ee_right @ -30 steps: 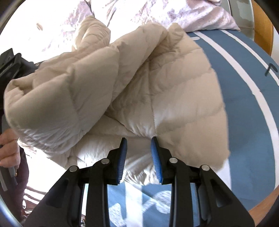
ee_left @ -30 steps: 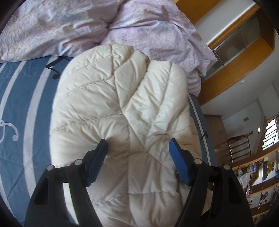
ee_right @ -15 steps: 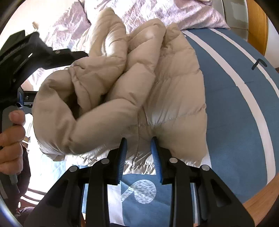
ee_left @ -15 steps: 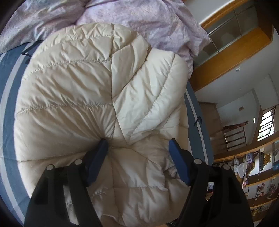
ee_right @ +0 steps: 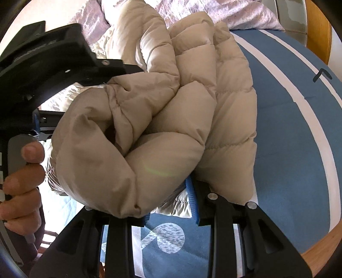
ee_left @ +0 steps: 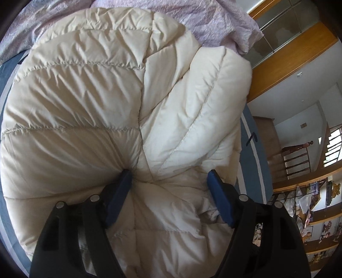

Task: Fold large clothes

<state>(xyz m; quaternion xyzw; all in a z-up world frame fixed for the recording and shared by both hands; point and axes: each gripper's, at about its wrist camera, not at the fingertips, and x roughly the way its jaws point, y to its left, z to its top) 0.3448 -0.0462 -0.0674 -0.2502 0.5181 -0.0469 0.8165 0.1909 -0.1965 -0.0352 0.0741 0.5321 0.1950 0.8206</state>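
A cream quilted down jacket [ee_left: 111, 102] lies on the blue bed sheet and fills the left wrist view. My left gripper [ee_left: 170, 190] is open, its blue pads wide apart, pressed against the padded fabric with a bulge of jacket between them. In the right wrist view the jacket [ee_right: 162, 119] is bunched into a thick roll, lifted at its near edge. My right gripper [ee_right: 171, 196] is shut on a fold of it; the left pad is hidden under the roll. The left gripper's black body [ee_right: 49, 62] shows at upper left, held by a hand [ee_right: 21, 181].
The bed has a blue sheet with white stripes [ee_right: 299, 132] and a wooden edge [ee_right: 320, 250] at the near right. A lilac crumpled duvet [ee_left: 213, 19] lies at the head of the bed. Wooden shelves and a stair railing [ee_left: 299, 162] stand beyond the bed's right side.
The left gripper has pushed in closer, so the jacket fills its view. The lifted part has rolled over towards the right gripper, bunched thicker, and hides one right pad.
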